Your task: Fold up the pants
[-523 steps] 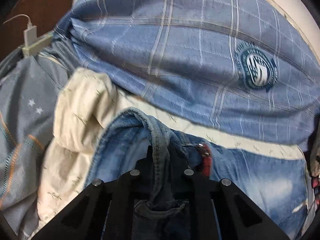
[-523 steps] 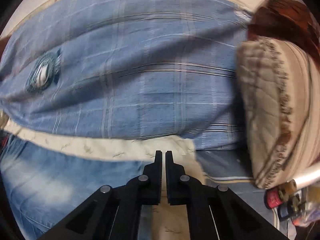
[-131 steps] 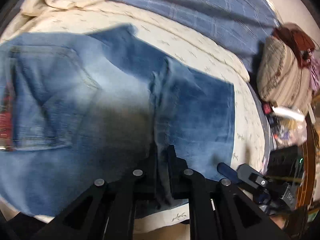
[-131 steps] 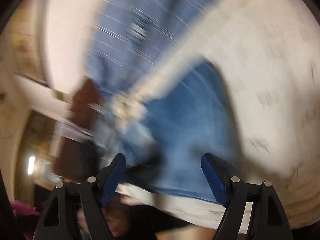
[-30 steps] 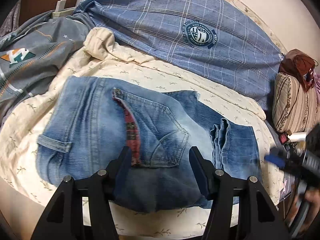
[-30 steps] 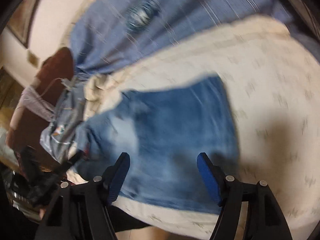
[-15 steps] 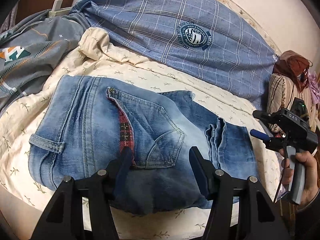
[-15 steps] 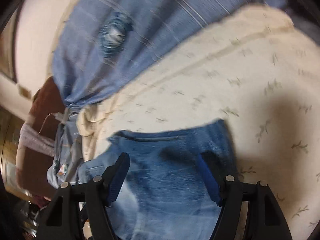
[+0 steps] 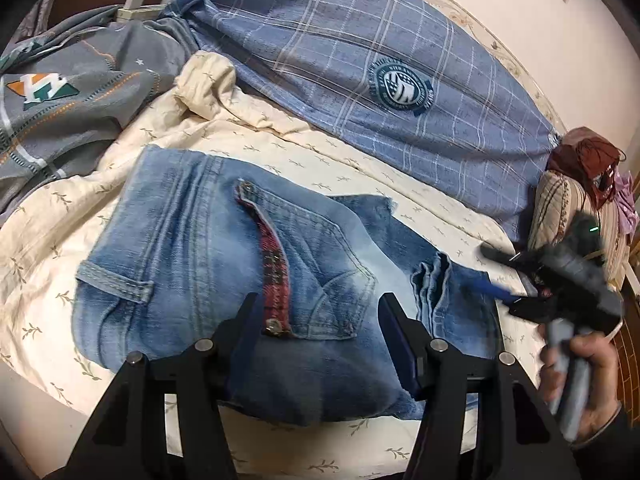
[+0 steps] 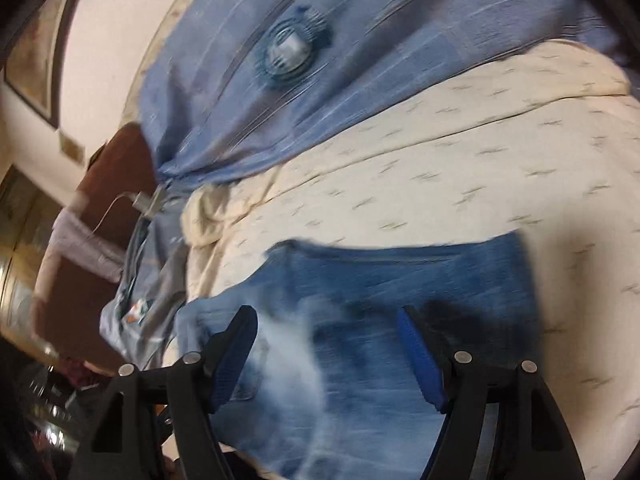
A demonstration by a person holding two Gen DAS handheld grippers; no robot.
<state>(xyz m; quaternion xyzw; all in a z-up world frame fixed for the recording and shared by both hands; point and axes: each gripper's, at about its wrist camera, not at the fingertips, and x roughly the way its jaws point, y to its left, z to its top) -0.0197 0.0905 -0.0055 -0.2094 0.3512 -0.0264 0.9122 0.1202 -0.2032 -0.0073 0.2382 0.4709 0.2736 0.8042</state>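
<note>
From the left wrist view, your left gripper hangs over the near edge of the folded jeans, jaws spread wide and gripping nothing. The jeans lie in a compact stack on the cream leaf-print bedsheet, back pocket and red plaid trim facing up, with the leg hems bunched in a ridge toward the right end. That ridge is probably why your right gripper comes in low from the right side: it looks placed to take or flatten the lower layer. On this side you have bare sheet along the front and left of the stack; the grey quilt and the blue plaid pillow bound the far side, and a striped cushion sits just beyond the right end.

From the right wrist view, which is blurred by motion, your right gripper is also spread wide and empty, hovering above the darker denim of the jeans. The far edge of the fabric runs straight across, with open bedsheet beyond it up to the pillow, so there is room to push or fold away from you.
</note>
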